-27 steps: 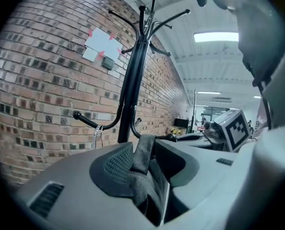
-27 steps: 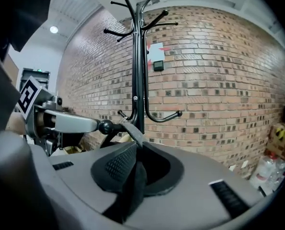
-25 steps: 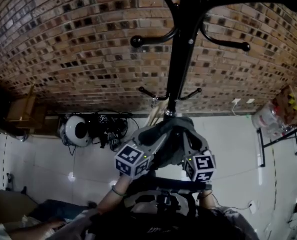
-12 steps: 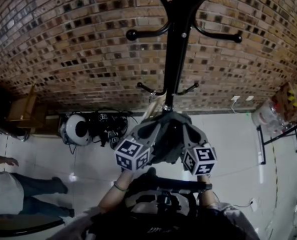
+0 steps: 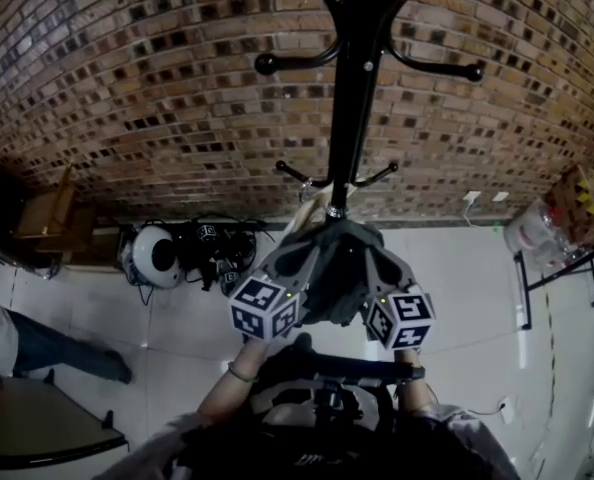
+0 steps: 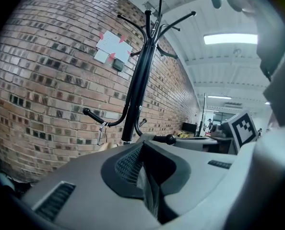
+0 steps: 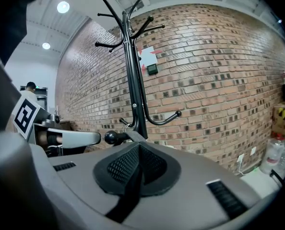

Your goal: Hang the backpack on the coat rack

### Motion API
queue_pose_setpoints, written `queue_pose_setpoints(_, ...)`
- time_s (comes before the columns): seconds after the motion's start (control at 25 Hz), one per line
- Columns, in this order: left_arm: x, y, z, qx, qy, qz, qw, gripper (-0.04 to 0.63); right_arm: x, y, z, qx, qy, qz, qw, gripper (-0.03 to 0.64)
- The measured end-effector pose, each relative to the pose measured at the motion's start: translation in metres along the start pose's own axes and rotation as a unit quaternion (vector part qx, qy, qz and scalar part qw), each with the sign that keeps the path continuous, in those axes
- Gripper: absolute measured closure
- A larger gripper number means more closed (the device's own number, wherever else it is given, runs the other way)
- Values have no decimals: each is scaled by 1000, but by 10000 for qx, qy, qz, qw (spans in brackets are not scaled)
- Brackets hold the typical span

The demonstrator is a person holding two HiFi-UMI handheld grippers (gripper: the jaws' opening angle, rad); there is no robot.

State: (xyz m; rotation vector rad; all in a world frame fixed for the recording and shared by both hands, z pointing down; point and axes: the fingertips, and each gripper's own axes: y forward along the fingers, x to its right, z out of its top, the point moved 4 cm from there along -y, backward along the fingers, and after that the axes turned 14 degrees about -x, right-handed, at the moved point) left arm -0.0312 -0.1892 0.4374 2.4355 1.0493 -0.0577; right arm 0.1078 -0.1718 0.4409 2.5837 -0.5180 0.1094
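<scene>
The black coat rack point(image 5: 352, 88) stands against the brick wall, its pole point(image 6: 137, 85) point(image 7: 133, 80) straight ahead of both grippers. The dark backpack point(image 5: 317, 408) hangs low, close to the person's body. My left gripper point(image 5: 319, 243) point(image 6: 145, 150) is shut on a grey backpack strap point(image 6: 148, 190). My right gripper point(image 5: 362, 243) point(image 7: 138, 150) is shut on a black backpack strap point(image 7: 128, 193). The two grippers stand side by side, tips nearly together. A ball-ended low hook point(image 6: 170, 139) point(image 7: 110, 137) shows just beyond the tips.
A white round device with cables point(image 5: 157, 258) and a wooden box point(image 5: 42, 218) lie on the floor at the wall's left. Plastic bottles point(image 5: 537, 233) and a metal frame point(image 5: 562, 278) stand at right. A person's legs point(image 5: 37, 338) cross the floor at far left.
The left gripper's jaws have closed together. Both grippers sit slightly higher, closer to the pole's foot. The passer-by at lower left has walked on to the left.
</scene>
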Motion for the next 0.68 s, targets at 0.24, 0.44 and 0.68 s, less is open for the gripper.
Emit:
queue_pose_setpoints(0.24, -1, -2, -3, -16, 1, 51, 10000, 600, -1, 1, 0, 2, -4, 25, 10000, 607)
queue_pose_setpoints(0.44, -3, -2, -5, -71, -4, 61, 10000, 600, -2, 3, -2, -1, 19, 43, 10000, 607)
queue_pose_setpoints(0.68, -4, -2, -5, -116, 17, 59, 9999, 600, -1, 5, -1, 4, 28, 55, 10000, 607)
